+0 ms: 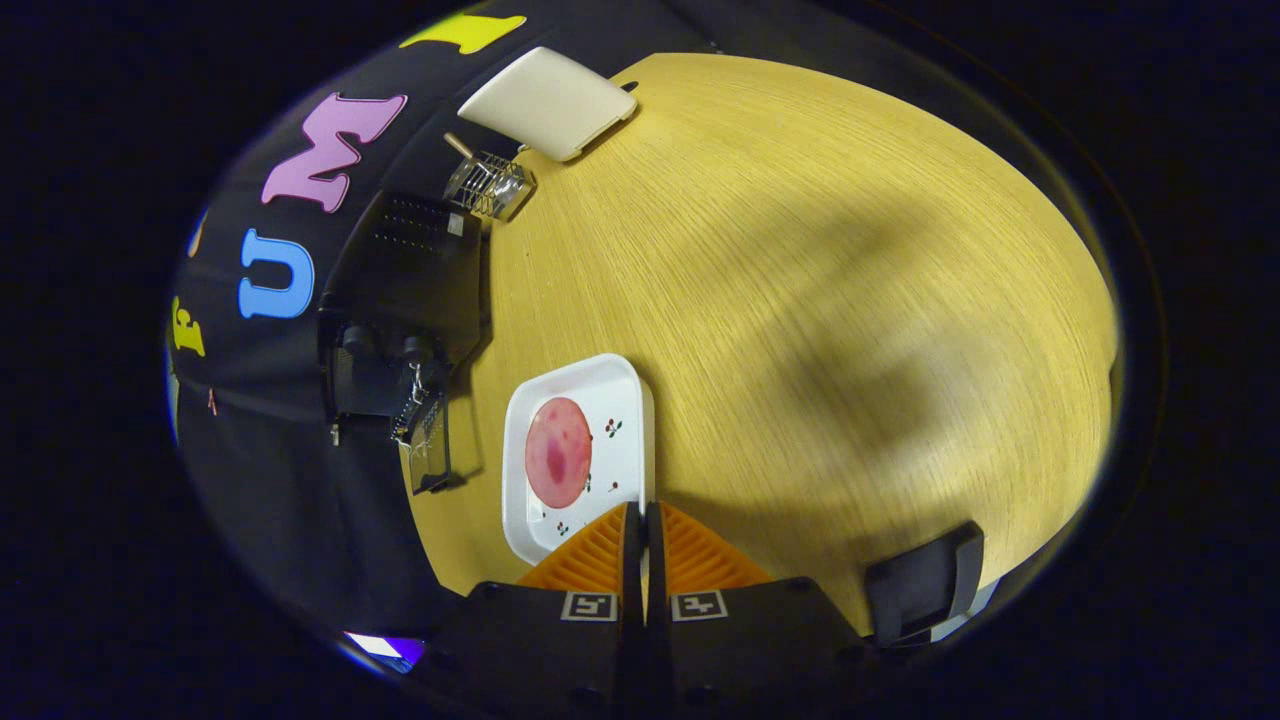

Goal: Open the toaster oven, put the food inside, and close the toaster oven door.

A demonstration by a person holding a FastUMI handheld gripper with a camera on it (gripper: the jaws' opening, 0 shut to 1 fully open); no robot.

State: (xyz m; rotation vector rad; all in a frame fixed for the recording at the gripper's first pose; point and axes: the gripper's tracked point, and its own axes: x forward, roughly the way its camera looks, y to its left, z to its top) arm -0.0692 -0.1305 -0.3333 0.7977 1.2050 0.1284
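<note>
A white square plate (625,400) carries a round pink slice of food (558,452) and lies on the wooden table just ahead of my fingers. My gripper (643,512) is shut, its two fingers pinching the plate's near rim. Beyond the plate, by the booth wall, stands the black toaster oven (405,270) with two knobs (415,348). A dark door panel (430,455) sticks out from the oven toward the plate and looks swung open; the oven's inside is hidden from here.
A small wire rack (488,185) stands past the oven, and a flat white board (550,100) lies farther on at the table's edge. A black object (925,590) sits beside my gripper. Wide wooden table top (800,300) spreads away from the oven.
</note>
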